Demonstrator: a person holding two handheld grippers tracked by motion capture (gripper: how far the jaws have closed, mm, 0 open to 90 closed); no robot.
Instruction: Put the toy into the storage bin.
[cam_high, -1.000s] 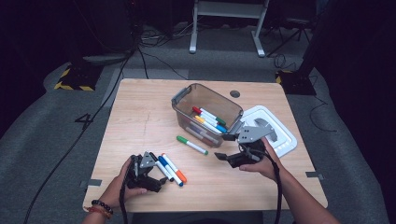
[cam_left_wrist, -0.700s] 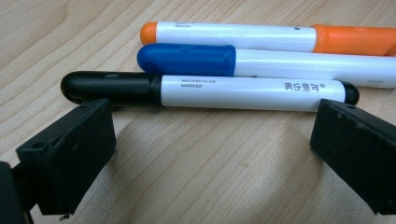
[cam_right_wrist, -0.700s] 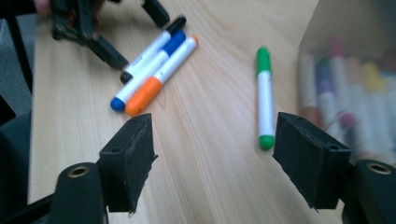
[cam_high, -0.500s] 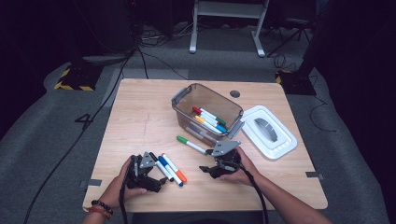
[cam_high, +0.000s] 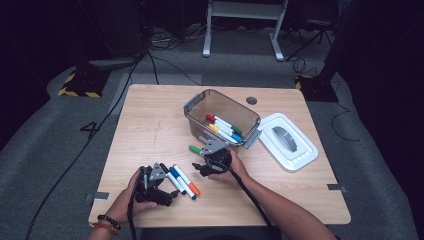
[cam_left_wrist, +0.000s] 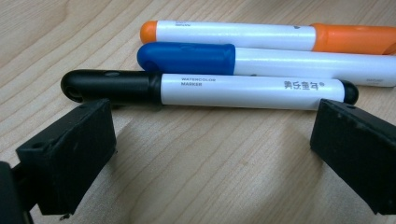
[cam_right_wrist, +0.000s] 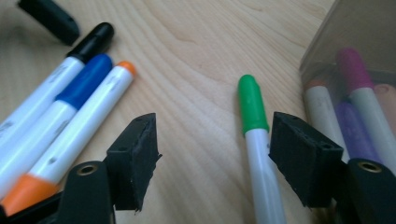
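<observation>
1. Markers in the clear bin (cam_high: 200, 107) look like a small cluster from the high view; the right gripper view, through the bin wall, shows purple and pink ones.
2. Right gripper (cam_right_wrist: 212, 149), jaws just closing but wide apart, straddles the green marker (cam_right_wrist: 254, 126) beside the bin, pads not pressing.
3. Left gripper (cam_left_wrist: 212, 140), jaws wide, faces the black marker (cam_left_wrist: 210, 91), farther from the bin.

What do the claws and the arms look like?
Both claws are black. The left claw and the right claw each carry a grey three-cornered plate on top and trail a black cable. Up close, the jaws are chunky black blocks with small holes. The arms are bare, with no sleeves in view, and the left wrist wears beaded bracelets, dark and orange-red.
</observation>
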